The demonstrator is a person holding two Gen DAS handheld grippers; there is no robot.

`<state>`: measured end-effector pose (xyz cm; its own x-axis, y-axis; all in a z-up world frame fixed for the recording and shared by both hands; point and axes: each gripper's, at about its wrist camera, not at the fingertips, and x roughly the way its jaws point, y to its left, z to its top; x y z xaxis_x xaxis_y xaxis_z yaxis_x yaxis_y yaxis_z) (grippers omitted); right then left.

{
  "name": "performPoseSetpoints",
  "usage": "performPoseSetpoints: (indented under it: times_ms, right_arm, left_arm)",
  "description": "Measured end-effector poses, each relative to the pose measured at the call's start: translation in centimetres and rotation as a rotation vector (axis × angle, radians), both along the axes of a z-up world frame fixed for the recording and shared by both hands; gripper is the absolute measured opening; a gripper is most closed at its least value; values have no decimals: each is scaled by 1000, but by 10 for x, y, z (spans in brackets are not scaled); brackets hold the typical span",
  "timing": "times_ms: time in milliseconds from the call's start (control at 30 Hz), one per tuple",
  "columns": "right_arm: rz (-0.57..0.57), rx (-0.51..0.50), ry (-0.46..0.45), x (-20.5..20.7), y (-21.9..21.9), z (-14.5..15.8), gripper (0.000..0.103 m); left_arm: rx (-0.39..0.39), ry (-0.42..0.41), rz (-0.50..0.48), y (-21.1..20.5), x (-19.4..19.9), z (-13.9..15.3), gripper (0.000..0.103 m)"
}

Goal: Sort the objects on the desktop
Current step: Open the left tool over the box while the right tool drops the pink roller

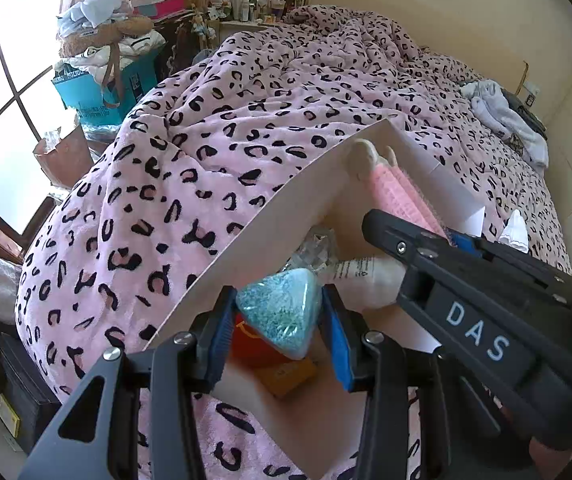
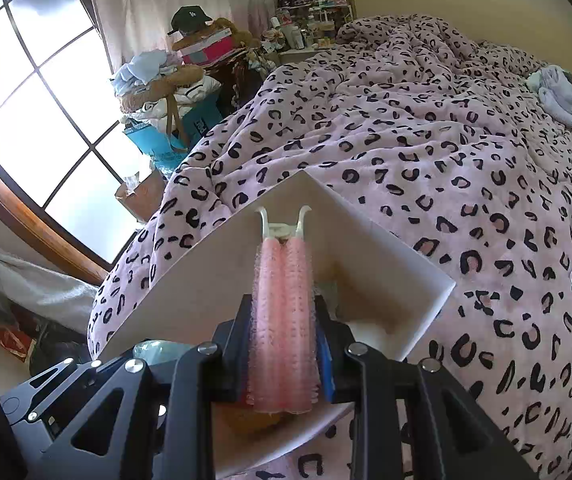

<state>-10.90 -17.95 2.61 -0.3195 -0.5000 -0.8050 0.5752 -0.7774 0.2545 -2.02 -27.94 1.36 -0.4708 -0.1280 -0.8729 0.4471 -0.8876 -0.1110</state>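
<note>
A lived-in home bedroom is indicated. A bed [image 2: 426, 140] is covered by a rumpled pink leopard-print blanket [image 1: 246, 120]. A curtained, arched window [image 2: 34, 92] is seen at the left. Beside it, folded clothes, bags and boxes are piled [image 2: 174, 80], topped by a dark cap [image 2: 190, 18]. Bottles and small toiletries are crowded on a shelf [image 2: 310, 20] by the far wall.

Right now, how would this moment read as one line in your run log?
left gripper: shut on blue sponge | right gripper: shut on pink hair rollers | both above white box on bed
</note>
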Motion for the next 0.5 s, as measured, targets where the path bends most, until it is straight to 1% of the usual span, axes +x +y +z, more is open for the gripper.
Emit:
performPoseSetpoints:
  times_ms: [200,500]
  right_arm:
    - [-1,0,10,1,1,4,28]
    - [-3,-10,22,1,5,13,28]
  left_arm:
    - [-5,6,-1,1,0,1,43]
    - [-14,22,3,-1,2,11,43]
